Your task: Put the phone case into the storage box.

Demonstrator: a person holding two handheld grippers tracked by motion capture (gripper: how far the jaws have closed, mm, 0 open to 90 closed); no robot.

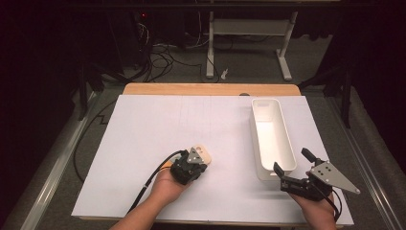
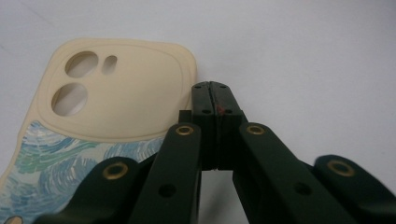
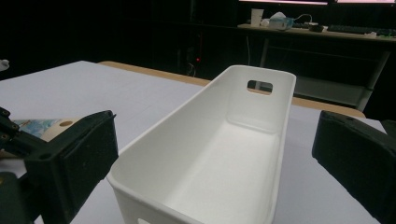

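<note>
High view shows the left gripper (image 1: 197, 162) low over a phone case (image 1: 205, 153) near the middle of the white surface (image 1: 143, 143), and the right gripper (image 1: 292, 165) at the near end of a long white bin (image 1: 270, 136) that stands well apart to the right.

In the left gripper view the fingers (image 2: 205, 100) are pressed flat together with nothing between them, their tips just beside the right edge of the phone case (image 2: 112, 102). The case lies flat with its cream camera end forward and a blue swirled print on the nearer part. In the right gripper view the fingers (image 3: 79, 154) stand wide, one on each side of the near end of the bin (image 3: 219, 154), which is empty.

My reading is that the work is at its start: the case is not yet picked up, and the bin looks like the place meant for it. The next move calls for parting the left fingers and working one under the thin edge of the case, which will be awkward since it lies flush on the surface.

The lower part of the case is cut off by the frame and by the gripper's arms in the left gripper view. From above, the gripper covers most of it. Whether the right fingers touch the bin wall I cannot tell.
</note>
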